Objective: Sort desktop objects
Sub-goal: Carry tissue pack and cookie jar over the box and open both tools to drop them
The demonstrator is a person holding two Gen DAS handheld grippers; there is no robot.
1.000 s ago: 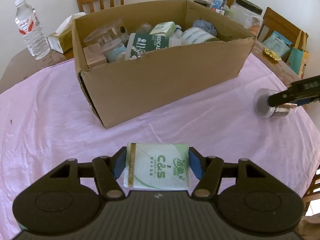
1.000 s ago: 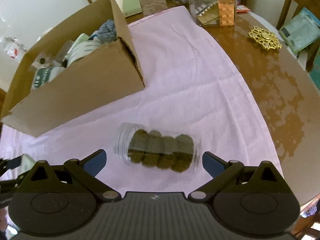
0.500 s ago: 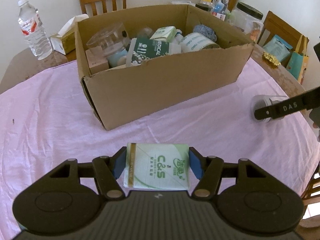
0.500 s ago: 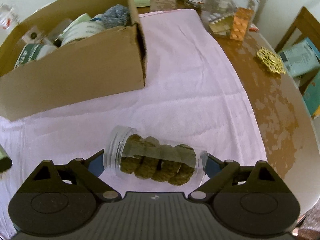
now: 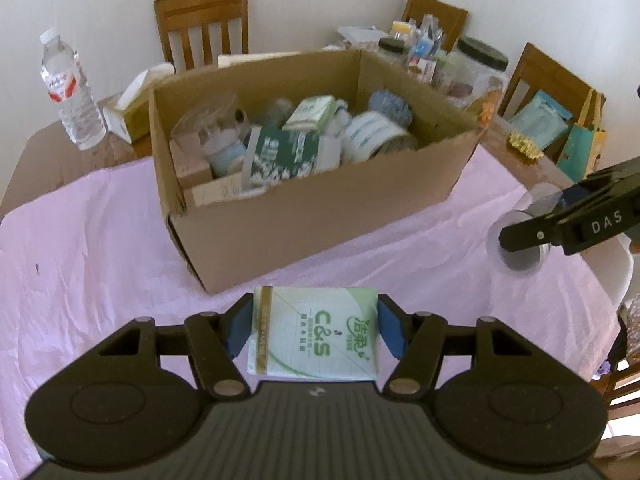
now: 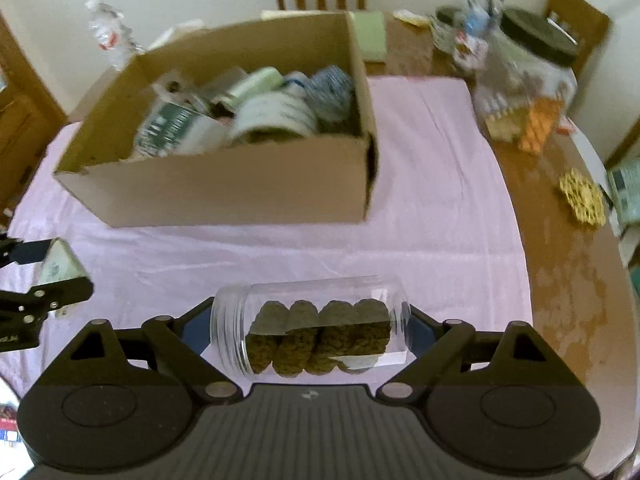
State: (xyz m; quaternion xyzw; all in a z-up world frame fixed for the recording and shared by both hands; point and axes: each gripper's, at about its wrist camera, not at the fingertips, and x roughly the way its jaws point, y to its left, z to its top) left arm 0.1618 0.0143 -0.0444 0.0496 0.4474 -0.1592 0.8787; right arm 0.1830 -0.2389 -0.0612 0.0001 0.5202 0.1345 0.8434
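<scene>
pink cloth [image 5: 100, 280] covers most of the wooden table [image 6: 568, 248]. big cardboard box [image 5: 320, 216] sits mid-cloth, open top, packed w/ packets, rolls & a clear tub. clear jar [image 6: 310, 334] of dark round cookies lies sideways btwn right gripper [image 6: 310, 340] pads, jaws closing on its two ends. left gripper [image 5: 314, 330] is clamped on a green-white tissue pack [image 5: 314, 336], near side of the box

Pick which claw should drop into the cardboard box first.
Left, probably. The left claw is clamped on the tissue pack, facing the cardboard box. The right claw is closing around the cookie jar.
</scene>
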